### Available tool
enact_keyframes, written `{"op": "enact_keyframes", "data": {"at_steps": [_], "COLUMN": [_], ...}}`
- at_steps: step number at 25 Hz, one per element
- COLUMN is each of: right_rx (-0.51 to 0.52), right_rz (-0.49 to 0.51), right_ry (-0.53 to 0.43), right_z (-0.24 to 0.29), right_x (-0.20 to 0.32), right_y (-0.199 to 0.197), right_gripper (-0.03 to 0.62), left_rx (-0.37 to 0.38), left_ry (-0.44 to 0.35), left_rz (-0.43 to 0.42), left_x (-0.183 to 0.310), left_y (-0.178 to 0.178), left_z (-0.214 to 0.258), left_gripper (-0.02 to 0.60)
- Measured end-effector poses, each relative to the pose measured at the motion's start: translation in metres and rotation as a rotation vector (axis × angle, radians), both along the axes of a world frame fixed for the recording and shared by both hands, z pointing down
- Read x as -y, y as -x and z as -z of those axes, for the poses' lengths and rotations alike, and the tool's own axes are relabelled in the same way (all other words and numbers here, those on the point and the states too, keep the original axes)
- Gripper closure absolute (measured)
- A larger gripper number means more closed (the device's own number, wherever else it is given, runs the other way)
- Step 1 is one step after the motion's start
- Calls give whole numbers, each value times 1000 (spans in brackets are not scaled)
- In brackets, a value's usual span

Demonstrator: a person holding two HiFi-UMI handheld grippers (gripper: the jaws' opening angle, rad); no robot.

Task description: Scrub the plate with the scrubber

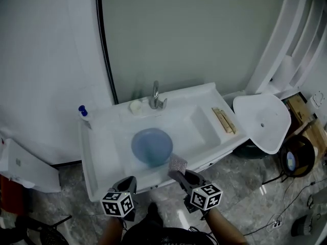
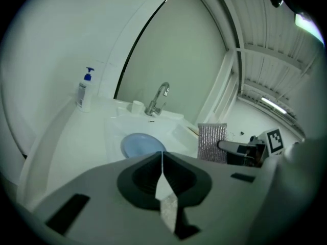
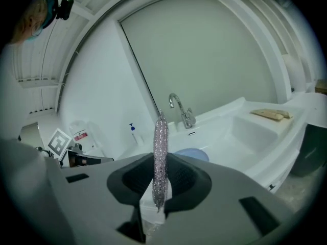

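Soap bottle (image 1: 83, 111) upright at the back-left corner of the sink (image 1: 93, 163). Left gripper (image 2: 162, 161) clenched, jaws fully together with nothing in them, held off the sink's front edge. Blue plate (image 1: 152, 146) lies in the basin in front of the faucet (image 1: 156, 99), neither gripper on it. Right gripper (image 3: 160, 175) clamped on the silver scrubber (image 3: 161, 137), which stands upright in the jaws, near the plate's front-right rim but apart from it. Wooden strips (image 1: 224, 120) on the sink's right ledge
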State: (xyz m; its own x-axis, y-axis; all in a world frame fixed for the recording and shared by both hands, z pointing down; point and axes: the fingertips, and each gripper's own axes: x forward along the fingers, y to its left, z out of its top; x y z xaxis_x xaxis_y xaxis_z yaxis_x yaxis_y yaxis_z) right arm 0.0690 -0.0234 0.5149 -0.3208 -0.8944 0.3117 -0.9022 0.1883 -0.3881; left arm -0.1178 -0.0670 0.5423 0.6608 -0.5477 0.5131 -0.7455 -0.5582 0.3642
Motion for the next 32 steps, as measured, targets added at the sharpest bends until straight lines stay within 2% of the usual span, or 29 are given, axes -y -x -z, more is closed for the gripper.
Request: {"op": "enact_keyframes", "data": {"at_steps": [7,12,20,24,28,32], "right_rx": [43,12,24,36,42,35], "right_rz": [-55,-105,-114,-114,-77,-13], "right_ry": [0,30,74,74,83,85], "right_z": [1,-8,-17,-16,-22,-27], "right_x": [61,91,111,113,117,136], "right_y": [-15,-25,-34,-40,-47,-58], "right_gripper": [517,517,517,517,517,517], "left_rx": [-23,-36,-68,-86,-58,25], "left_ry": [107,138,214,270,302,255], "left_rz": [8,4,18,-14,0,10], "left_x": [58,87,110,108,107,114], "left_y": [-13,-20,-28,-41,-52,-62], "left_z": [-19,-28,-49,-56,-70,-82], "left_gripper": [561,561,561,561,561,561]}}
